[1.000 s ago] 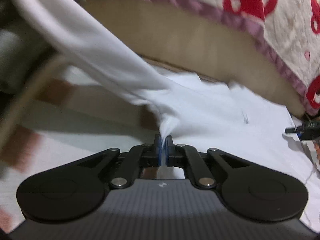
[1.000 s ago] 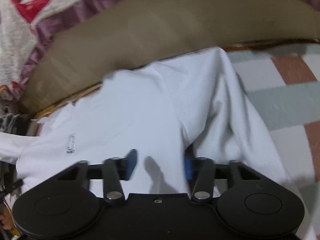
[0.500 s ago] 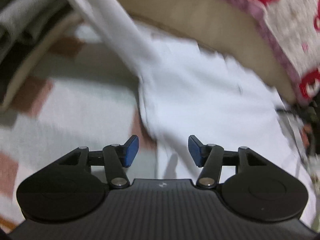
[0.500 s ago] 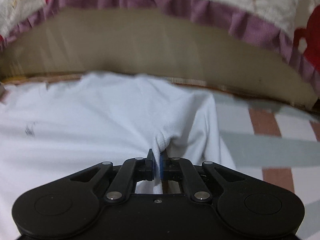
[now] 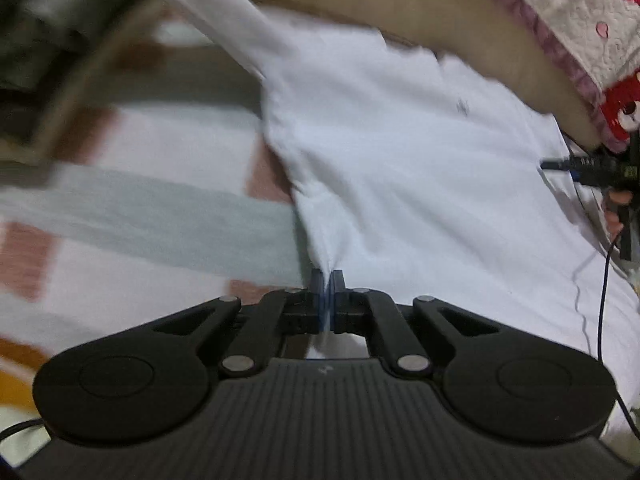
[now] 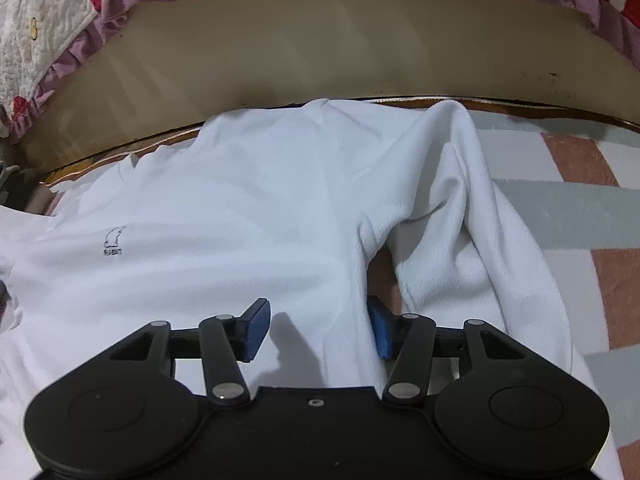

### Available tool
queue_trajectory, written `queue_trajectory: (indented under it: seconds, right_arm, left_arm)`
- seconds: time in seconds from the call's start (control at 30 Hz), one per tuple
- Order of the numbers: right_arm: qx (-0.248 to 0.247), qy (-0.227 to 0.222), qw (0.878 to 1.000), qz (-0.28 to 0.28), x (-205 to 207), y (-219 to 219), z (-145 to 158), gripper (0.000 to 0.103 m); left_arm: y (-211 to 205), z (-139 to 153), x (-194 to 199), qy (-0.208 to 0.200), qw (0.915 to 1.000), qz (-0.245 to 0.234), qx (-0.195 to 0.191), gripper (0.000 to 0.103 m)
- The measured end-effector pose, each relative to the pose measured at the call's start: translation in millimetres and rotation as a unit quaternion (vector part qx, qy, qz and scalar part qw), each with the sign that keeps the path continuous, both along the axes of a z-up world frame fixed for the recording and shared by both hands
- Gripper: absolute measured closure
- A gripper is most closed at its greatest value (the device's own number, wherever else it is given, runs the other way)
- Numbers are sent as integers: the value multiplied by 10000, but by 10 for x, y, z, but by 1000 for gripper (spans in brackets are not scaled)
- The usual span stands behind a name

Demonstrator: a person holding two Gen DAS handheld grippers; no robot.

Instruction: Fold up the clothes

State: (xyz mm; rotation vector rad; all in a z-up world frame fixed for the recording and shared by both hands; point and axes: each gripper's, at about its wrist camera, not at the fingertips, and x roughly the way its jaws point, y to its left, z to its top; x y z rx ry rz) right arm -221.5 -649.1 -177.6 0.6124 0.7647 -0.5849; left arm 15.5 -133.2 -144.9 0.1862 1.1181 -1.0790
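A white long-sleeved shirt [image 6: 248, 216] lies spread on a checked blanket [image 6: 568, 208], a small dark logo [image 6: 113, 240] on its chest. My left gripper [image 5: 328, 280] is shut on the shirt [image 5: 400, 152], pinching a fold at its side edge below the armpit, with the cloth drawn taut. One sleeve [image 5: 212, 12] stretches up and left out of that view. My right gripper [image 6: 318, 326] is open just over the shirt's other side, its blue pads [image 6: 256, 328] either side of the side seam. The other sleeve [image 6: 476, 208] lies bent beside it.
A tan bed side panel [image 6: 320, 52] runs along the far edge, under a quilt [image 6: 44, 20] with a purple frill and red print. In the left wrist view, dark folded things [image 5: 48, 28] sit far left, and the other gripper's body and cables [image 5: 592, 164] at right.
The left gripper, open half a second ago, has shut on the shirt's side edge. The right gripper, shut on a fold then, has let go and opened.
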Motion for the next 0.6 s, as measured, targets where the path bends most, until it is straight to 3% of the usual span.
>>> queue_trajectory:
  seconds: [0.13, 0.3, 0.33, 0.37, 0.47, 0.6]
  right_arm:
    - [106, -60, 9999, -44, -29, 38, -11, 46]
    - [162, -417, 9988, -199, -70, 30, -62, 39]
    - [144, -453, 9988, -127, -62, 35, -62, 47]
    - [111, -463, 9988, 103, -45, 56, -49, 95]
    - [-367, -589, 9958, 602, -166, 209, 210, 97]
    - [-336, -422, 9967, 609, -397, 230, 307, 97]
  left_arm:
    - [196, 72, -42, -27, 9997, 254, -25, 101]
    - [14, -105, -137, -257, 9978, -37, 609, 101]
    - [-36, -119, -154, -339, 9968, -115, 711, 101]
    - [-60, -123, -162, -383, 9962, -154, 767, 101]
    - [20, -84, -140, -299, 9973, -51, 676, 101]
    - [-12, 42, -153, -531, 9965, 85, 635, 101]
